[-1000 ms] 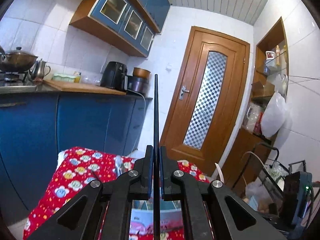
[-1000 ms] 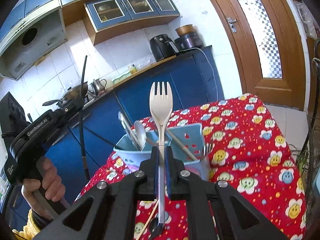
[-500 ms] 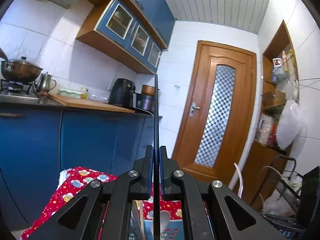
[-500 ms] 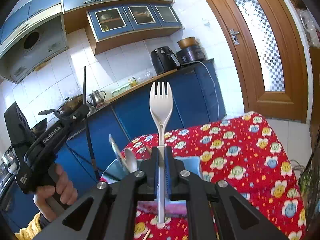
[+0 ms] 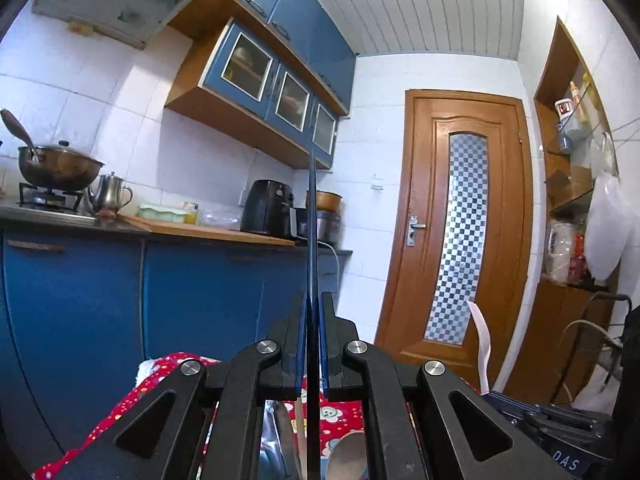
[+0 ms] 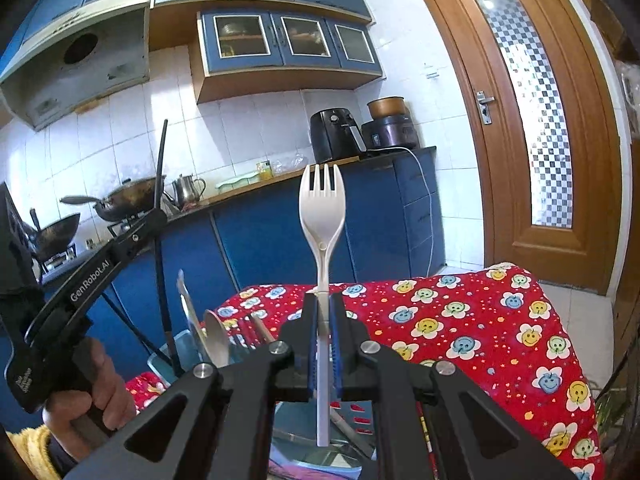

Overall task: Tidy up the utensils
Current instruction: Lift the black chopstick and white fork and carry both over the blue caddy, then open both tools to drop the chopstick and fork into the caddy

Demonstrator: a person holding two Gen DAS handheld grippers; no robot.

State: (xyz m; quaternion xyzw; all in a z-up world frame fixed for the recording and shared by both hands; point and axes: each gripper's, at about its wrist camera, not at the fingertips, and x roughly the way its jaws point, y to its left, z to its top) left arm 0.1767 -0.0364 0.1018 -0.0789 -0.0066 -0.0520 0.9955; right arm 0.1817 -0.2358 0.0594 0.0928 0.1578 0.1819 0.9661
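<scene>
White plastic fork (image 6: 322, 216): your right claw (image 6: 323, 344) pinches its handle, tines up, above the light blue plastic holder (image 6: 168, 360).
Thin black chopstick (image 5: 312, 240): pinched upright in your left claw (image 5: 313, 344).
Risk: lowering both together, they could clash or tip the holder.

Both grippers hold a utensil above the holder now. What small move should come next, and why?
Probably lower the right gripper straight down. It is shut on the fork, held upright with the handle end just over the holder, so a short descent puts it in. The left gripper is shut on a chopstick and can wait.
</scene>
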